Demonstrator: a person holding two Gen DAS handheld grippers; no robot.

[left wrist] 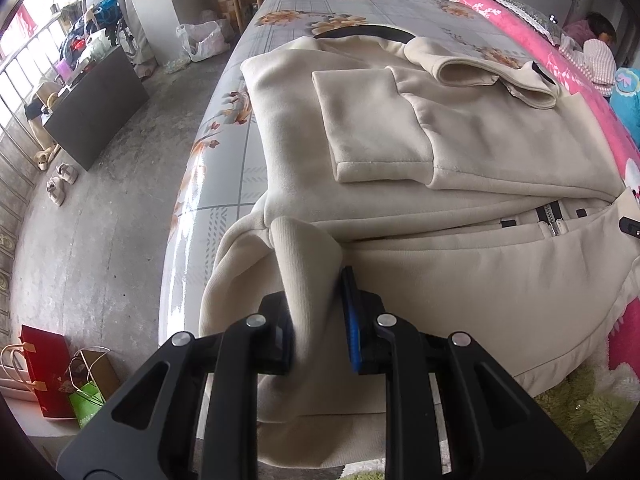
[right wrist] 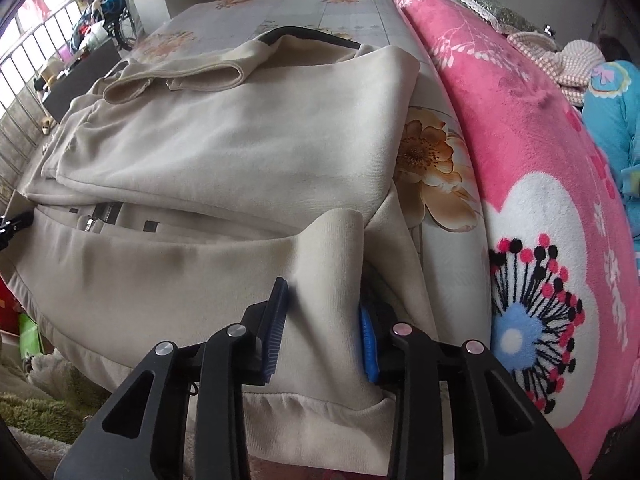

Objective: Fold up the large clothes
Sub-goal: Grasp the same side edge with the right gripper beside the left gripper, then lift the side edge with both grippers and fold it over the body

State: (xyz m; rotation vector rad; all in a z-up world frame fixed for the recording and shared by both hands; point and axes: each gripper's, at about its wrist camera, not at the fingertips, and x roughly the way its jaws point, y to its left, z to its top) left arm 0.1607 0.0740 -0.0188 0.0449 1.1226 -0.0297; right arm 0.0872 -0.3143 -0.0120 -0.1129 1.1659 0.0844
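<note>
Left gripper pinches near-left hem corner of cream jacket; right gripper clamps near-right hem. Lift both evenly, carry far, keep hem taut.

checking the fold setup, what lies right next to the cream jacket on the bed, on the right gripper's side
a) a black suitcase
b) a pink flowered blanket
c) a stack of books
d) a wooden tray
b: in the right wrist view a pink blanket with a big white flower lies along the bed beside the cream jacket, on the outer side of the right gripper.
</note>
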